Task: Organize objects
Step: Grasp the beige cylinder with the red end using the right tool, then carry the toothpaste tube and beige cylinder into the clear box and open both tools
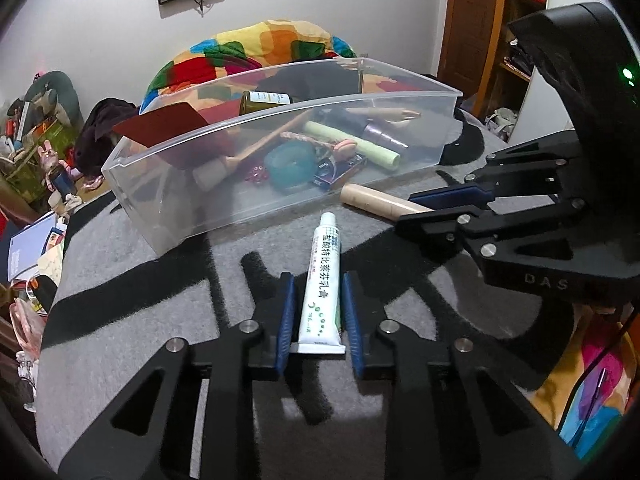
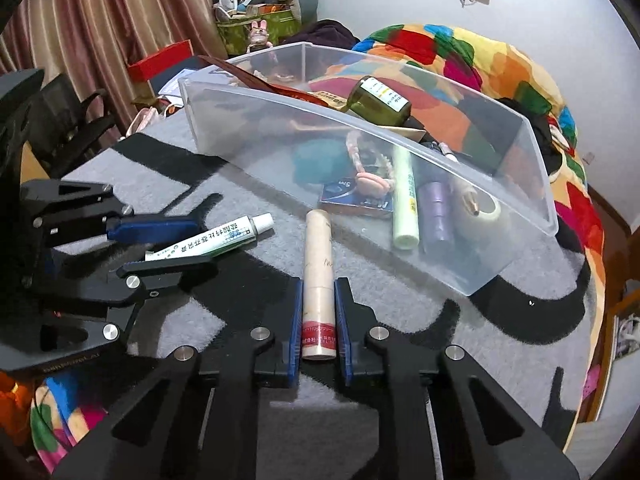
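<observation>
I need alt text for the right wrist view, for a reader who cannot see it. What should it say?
The right gripper closes around a beige tube lying on a grey and black mat, in front of a clear plastic bin filled with small items. At left, the left gripper flanks a white tube.

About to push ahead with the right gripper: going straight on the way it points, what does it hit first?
The right gripper already straddles the beige tube. Straight on, the near wall of the clear bin comes first, just past the tube's tip, though depth there is hard to judge.
</observation>
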